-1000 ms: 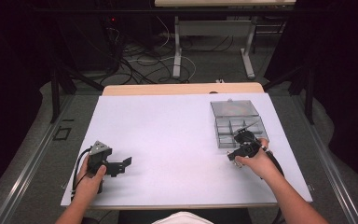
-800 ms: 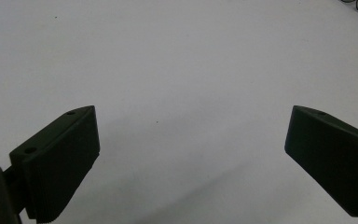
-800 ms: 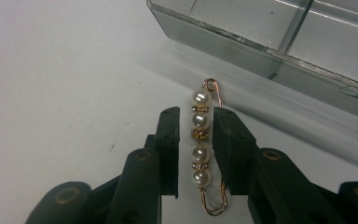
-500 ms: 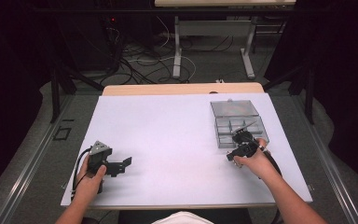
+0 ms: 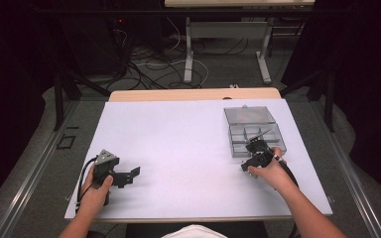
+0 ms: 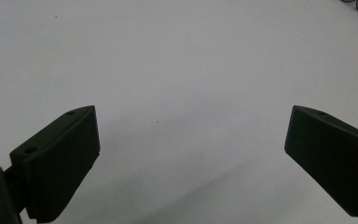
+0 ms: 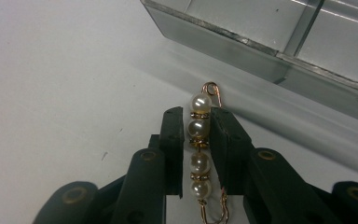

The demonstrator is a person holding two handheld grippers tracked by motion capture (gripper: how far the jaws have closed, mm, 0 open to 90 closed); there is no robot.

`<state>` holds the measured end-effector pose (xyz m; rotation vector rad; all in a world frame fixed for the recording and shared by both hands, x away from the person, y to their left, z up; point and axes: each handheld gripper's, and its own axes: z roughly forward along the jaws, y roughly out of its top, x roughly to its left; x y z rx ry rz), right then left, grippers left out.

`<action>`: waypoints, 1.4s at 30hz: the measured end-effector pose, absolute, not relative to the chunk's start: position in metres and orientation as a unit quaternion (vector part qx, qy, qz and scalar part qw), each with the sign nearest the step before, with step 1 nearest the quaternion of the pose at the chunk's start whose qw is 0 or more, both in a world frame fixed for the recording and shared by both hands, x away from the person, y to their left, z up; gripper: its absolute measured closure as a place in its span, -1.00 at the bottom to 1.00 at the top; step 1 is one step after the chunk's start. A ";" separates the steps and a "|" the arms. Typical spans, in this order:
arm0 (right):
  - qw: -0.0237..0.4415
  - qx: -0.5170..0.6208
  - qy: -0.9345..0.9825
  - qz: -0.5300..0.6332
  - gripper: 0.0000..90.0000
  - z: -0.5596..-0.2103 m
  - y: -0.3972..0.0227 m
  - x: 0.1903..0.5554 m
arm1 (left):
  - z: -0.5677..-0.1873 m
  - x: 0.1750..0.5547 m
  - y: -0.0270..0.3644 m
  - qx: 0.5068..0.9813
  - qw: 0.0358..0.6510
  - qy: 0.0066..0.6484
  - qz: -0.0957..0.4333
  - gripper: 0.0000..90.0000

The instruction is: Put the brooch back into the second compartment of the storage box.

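1. Pearl-and-gold pin [image 7: 199,140] is sitting between the jaws of the right tool [image 7: 199,116], which have just been closing onto it; pickup is judged done.
2. Pin is being held just beside the clear compartment box [image 5: 254,130], above the white surface [image 5: 188,144]; placement is remaining.
3. Left tool [image 6: 189,154] is resting released, holding nothing.

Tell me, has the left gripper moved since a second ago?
No. The left gripper keeps its spot near the table's front left edge.
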<state>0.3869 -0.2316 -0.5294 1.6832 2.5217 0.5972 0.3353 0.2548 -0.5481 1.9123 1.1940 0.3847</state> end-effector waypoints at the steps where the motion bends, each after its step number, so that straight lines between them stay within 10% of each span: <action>1: 0.026 0.545 0.816 0.193 0.68 -0.529 -0.232 0.387 | -0.548 0.335 0.255 0.761 0.414 0.475 0.153 -0.93; 42: 0.041 0.526 0.829 0.186 0.78 -0.520 -0.232 0.382 | -0.548 0.335 0.255 0.760 0.416 0.475 0.153 -0.93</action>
